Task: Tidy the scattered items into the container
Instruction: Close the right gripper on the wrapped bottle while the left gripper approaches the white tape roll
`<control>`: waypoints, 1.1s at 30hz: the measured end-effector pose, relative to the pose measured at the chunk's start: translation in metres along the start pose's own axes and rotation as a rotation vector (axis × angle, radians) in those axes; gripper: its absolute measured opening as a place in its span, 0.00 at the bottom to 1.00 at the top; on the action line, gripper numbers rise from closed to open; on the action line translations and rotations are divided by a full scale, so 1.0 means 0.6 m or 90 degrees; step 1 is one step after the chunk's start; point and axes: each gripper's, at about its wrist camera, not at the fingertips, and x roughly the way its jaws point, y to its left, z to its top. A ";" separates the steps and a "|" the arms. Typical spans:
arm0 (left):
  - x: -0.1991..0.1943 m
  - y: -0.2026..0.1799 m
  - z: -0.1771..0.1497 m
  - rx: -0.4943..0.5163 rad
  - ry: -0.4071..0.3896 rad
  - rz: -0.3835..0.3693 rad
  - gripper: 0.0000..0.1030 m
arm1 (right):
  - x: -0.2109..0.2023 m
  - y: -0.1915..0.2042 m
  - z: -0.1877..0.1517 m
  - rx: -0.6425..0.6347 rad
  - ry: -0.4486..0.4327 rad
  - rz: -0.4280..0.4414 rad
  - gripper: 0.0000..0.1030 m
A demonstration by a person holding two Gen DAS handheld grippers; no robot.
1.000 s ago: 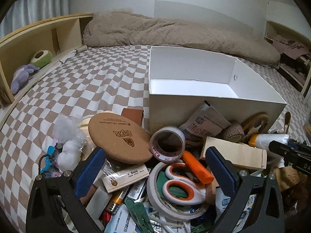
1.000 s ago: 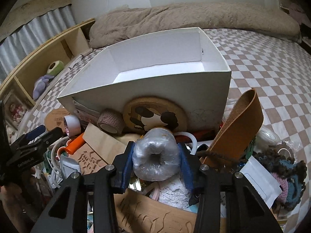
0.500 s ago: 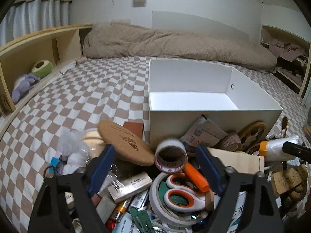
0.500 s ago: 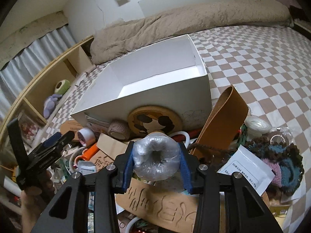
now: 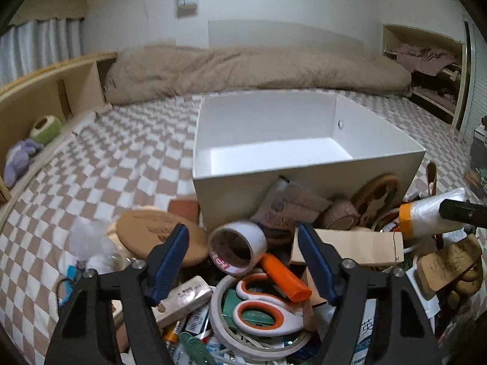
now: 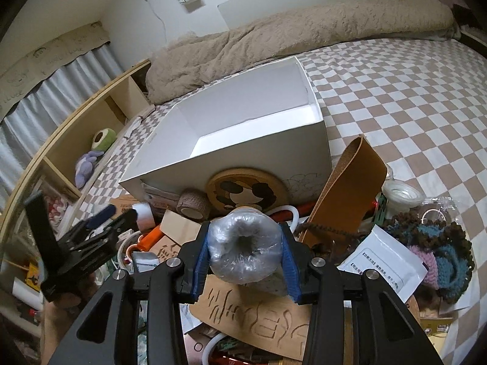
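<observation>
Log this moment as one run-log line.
right gripper: shut on plastic-wrapped roll | left gripper: open over pile | white box: empty

The open box (image 5: 307,179) stands on the bed sheet (image 5: 106,167), with the duvet (image 5: 258,70) lying behind it along the wall. The shelf unit (image 5: 39,103) runs along the left side of the bed and holds two soft toys (image 5: 21,158). The clutter pile lies directly in front of the box. Within it, the tape roll (image 5: 237,248) sits near the box's front wall, with the cork disc (image 5: 161,240) to its left and the marker (image 5: 286,276) to its right. The scissors (image 5: 261,304) lie in front of the tape roll. A round coaster (image 6: 246,190) leans against the box front, with the bandage roll (image 6: 194,205) just left of it. The leather strip (image 6: 350,188) stands at the box's right corner; the yarn bundle (image 6: 438,252) lies further right.
</observation>
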 end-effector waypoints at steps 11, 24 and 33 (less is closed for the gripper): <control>0.059 0.026 0.006 -0.056 0.104 -0.069 0.66 | 0.018 0.004 -0.008 -0.014 0.050 0.003 0.42; 0.071 0.013 -0.002 -0.043 0.143 -0.080 0.45 | 0.041 0.005 -0.016 -0.013 0.082 0.006 0.43; 0.068 0.008 -0.006 -0.032 0.145 -0.076 0.45 | 0.041 0.012 -0.016 -0.034 0.073 -0.003 0.42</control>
